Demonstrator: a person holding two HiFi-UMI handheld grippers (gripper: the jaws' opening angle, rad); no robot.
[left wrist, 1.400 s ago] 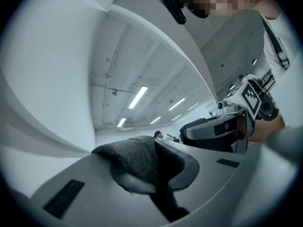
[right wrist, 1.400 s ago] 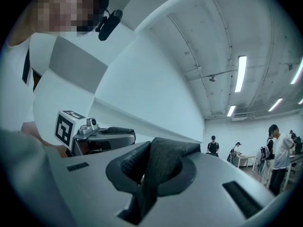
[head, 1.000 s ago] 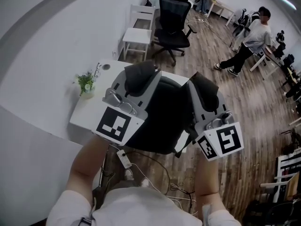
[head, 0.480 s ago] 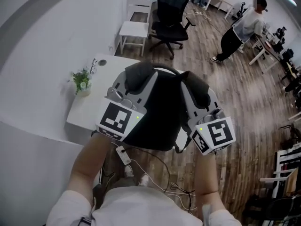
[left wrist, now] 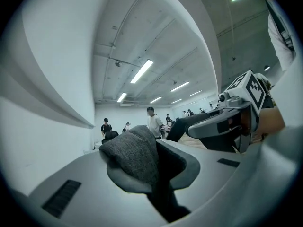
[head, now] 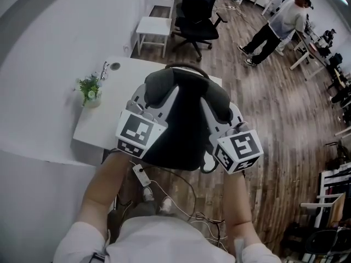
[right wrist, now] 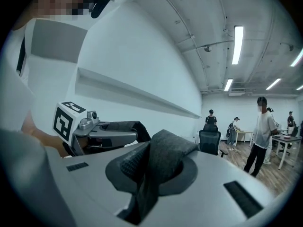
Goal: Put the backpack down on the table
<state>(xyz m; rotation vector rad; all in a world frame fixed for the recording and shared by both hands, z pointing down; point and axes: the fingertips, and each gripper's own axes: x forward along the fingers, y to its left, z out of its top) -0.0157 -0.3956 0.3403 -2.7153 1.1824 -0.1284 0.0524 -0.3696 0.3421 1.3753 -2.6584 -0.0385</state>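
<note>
A black backpack [head: 184, 127] hangs between my two grippers over the right part of a white table [head: 101, 122]. My left gripper [head: 158, 91] is shut on its left grey padded shoulder strap [left wrist: 135, 155]. My right gripper [head: 220, 100] is shut on the right shoulder strap [right wrist: 163, 160]. In the left gripper view the strap bulges out between the closed jaws of the left gripper [left wrist: 152, 176], and the right gripper [left wrist: 222, 122] shows beside it. In the right gripper view the right gripper [right wrist: 151, 174] pinches its strap, with the left gripper [right wrist: 102, 131] off to the left. The backpack hides the table's right end.
A small potted plant [head: 89, 89] and a small round object [head: 115, 66] stand on the table near the wall. Behind the table are a white chair [head: 153, 29] and a black office chair [head: 197, 10]. A person [head: 274, 21] stands at the back right. A power strip [head: 140, 174] with cables lies on the floor.
Both grippers have come down and forward with the backpack, which now covers more of the table. The person at the back has stepped further away.
</note>
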